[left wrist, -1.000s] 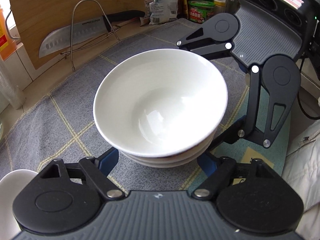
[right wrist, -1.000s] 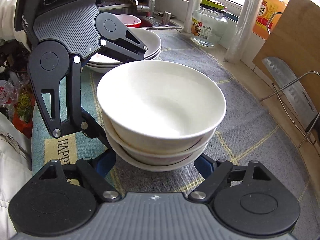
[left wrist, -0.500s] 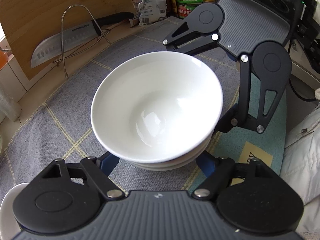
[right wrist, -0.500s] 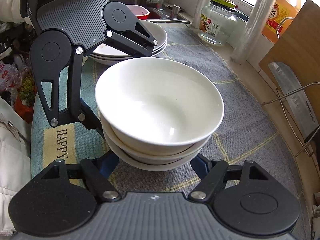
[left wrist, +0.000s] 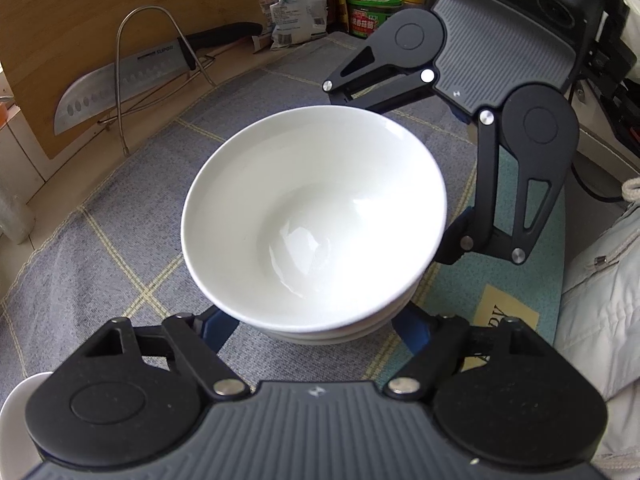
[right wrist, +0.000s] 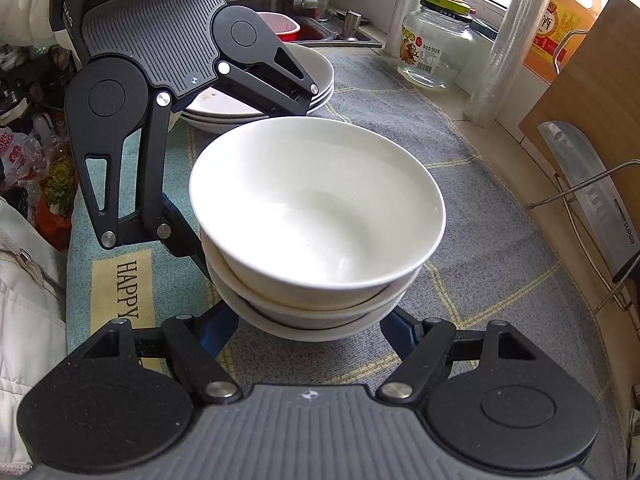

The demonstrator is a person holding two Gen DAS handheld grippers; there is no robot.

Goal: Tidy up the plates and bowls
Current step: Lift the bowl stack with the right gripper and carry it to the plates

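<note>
between my two claws on the grey mat (left wrist: 120,248), the bowl stack (left wrist: 316,220) sits centred; left claw (left wrist: 316,330) and right claw (right wrist: 310,330) each clamped on its lowest bowl from opposite sides, equally near.

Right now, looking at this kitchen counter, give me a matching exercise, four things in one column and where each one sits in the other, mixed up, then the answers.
Things:
1. stack of bowls
2. stack of plates
3. knife
4. glass jar

Places:
A. resting in a wire rack against the wooden board
B. by the window, past the far end of the mat
C. in the middle of the mat, between the two grippers
D. on the mat behind the bowls, near the sink

Pairs: 1-C, 2-D, 3-A, 4-B
</note>
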